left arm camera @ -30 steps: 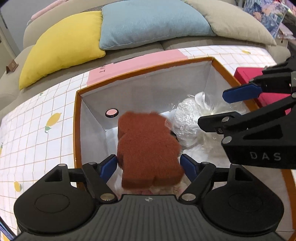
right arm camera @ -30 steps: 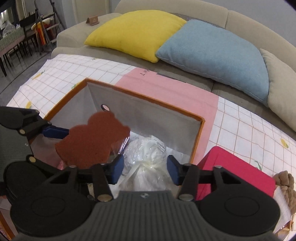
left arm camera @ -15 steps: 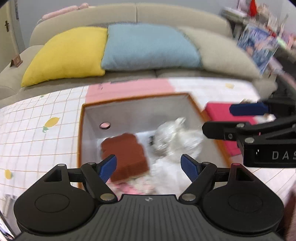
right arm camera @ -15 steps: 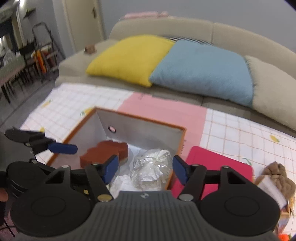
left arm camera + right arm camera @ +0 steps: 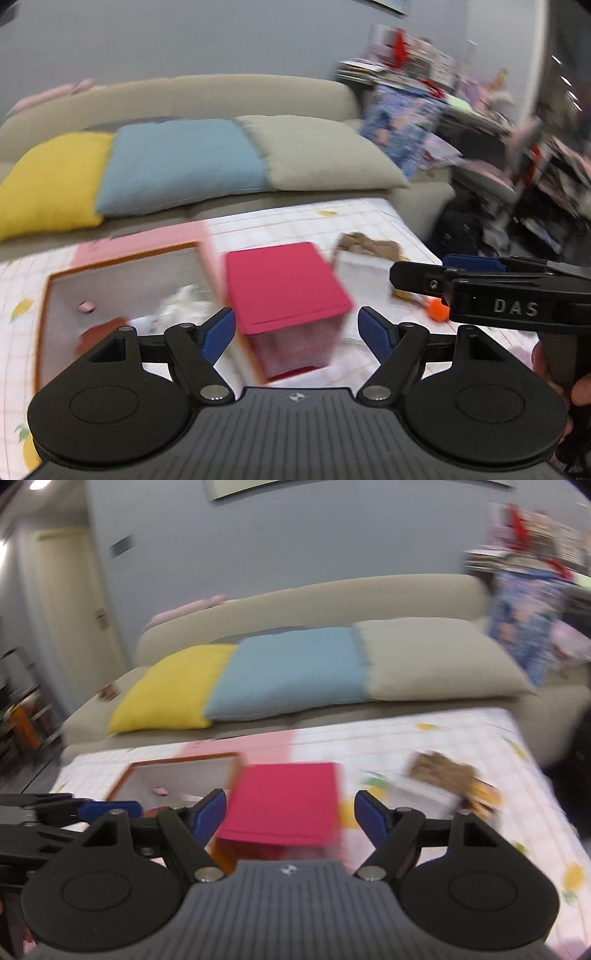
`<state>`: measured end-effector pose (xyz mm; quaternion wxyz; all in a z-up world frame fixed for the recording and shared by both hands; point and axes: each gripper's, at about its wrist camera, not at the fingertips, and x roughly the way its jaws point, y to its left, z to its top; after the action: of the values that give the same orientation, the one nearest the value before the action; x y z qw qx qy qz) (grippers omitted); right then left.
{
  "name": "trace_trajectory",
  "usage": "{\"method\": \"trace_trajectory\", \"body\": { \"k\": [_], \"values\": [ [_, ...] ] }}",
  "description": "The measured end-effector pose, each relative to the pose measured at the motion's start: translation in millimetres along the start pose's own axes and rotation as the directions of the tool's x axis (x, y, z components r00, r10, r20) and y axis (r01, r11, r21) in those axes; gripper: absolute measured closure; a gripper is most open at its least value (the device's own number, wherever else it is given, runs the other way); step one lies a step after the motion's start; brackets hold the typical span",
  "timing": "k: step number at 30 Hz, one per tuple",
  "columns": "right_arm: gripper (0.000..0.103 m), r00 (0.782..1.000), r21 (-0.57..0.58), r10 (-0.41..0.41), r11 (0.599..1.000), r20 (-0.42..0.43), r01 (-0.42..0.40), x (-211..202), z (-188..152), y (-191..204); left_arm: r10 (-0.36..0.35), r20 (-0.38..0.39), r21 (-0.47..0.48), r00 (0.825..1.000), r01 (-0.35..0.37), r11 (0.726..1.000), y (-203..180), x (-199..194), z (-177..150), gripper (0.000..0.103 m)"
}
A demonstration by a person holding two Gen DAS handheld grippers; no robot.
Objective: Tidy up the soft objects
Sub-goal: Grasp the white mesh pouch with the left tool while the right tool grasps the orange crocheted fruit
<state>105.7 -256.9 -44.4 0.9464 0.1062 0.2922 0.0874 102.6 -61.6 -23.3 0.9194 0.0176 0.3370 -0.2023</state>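
An orange-rimmed storage box [image 5: 48, 295] stands on the checked table; a brown sponge [image 5: 99, 332] and a crumpled clear plastic bag [image 5: 184, 299] lie inside it. The box also shows in the right wrist view [image 5: 177, 760]. My left gripper [image 5: 297, 328] is open and empty, raised above the table in front of a magenta box [image 5: 284, 280]. My right gripper [image 5: 290, 814] is open and empty, also facing the magenta box [image 5: 288, 801]. A brown soft object [image 5: 443, 773] lies on a white item at the right, also in the left wrist view [image 5: 369, 243]. Both views are blurred.
A beige sofa [image 5: 332, 594] with yellow [image 5: 166, 690], blue [image 5: 288, 668] and grey [image 5: 436, 661] cushions runs behind the table. A small orange object [image 5: 436, 308] lies on the table at the right. Cluttered shelves [image 5: 517, 140] stand far right.
The brown sponge has left my left gripper and now lies in the orange-rimmed box. Both grippers have risen and swung right, from over that box toward the magenta box.
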Motion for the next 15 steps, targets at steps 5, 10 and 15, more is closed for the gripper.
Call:
{"method": "trace_trajectory", "body": {
  "k": [5,10,15],
  "values": [
    [0.028,0.985,0.087,-0.167,0.982,-0.039,0.17,-5,-19,-54,-0.052,-0.047,0.082,0.998,0.056,0.995,-42,31,7,0.015],
    [0.028,0.938,0.122,-0.342,0.93,-0.052,0.346,3,-28,-99,-0.037,-0.097,0.18,0.995,0.054,0.982,-81,71,17,0.013],
    [0.028,0.91,0.185,-0.408,0.891,-0.08,0.416,30,-36,-140,0.021,-0.172,0.23,0.985,0.02,0.973,-109,119,19,0.013]
  ]
}}
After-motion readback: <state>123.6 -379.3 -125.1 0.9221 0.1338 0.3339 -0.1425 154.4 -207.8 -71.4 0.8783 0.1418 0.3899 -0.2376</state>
